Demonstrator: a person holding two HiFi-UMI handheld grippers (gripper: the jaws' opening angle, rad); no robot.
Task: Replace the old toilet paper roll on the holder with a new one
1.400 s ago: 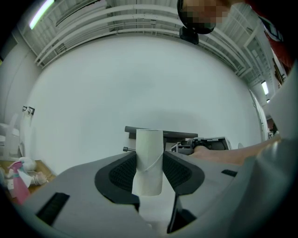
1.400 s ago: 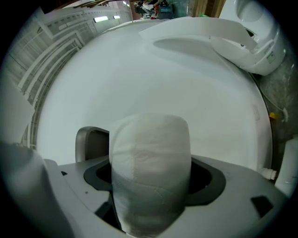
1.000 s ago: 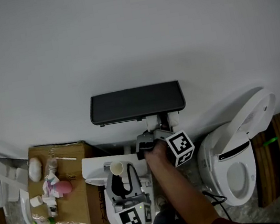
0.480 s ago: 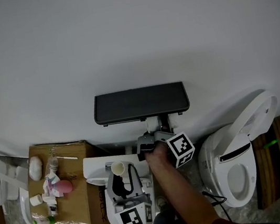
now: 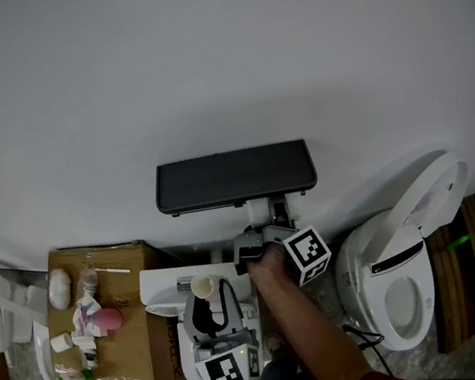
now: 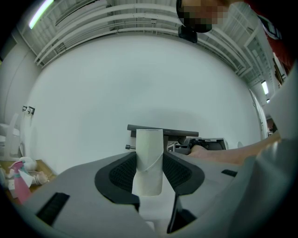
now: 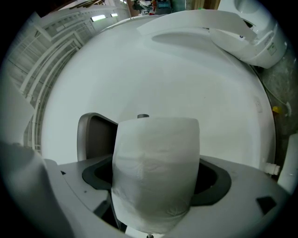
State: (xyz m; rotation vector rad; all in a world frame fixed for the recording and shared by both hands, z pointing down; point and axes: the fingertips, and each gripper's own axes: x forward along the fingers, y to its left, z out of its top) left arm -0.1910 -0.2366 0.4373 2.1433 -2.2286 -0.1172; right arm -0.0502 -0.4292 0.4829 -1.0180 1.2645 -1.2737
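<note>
The left gripper (image 6: 149, 162) is closed on an empty cardboard tube (image 6: 149, 146). Its two dark pads press the tube's sides, and the tube stands upright between them with its top end clear of the jaws. In the head view this gripper sits below the holder (image 5: 234, 177) and a little to its left, well apart from it.

The right gripper (image 7: 157, 175) pinches a full toilet paper roll (image 7: 156, 153). The soft white roll fills the gap between the jaws and bulges past the pads. It is close up to the holder: in the right gripper view the holder's dark plate shows just behind the roll on the left, and the tip of a metal rod (image 7: 143, 116) peeks over the roll's top edge. Whether the roll touches the rod cannot be told.

The person's forearm (image 5: 305, 326) runs from the lower edge of the head view up to this gripper, just under the holder.

The holder is mounted on a plain white wall (image 5: 215, 53). A white toilet (image 5: 398, 284) with its lid raised stands below and to the right of the holder. A cardboard box (image 5: 126, 357) with small items on top stands below and to the left.
</note>
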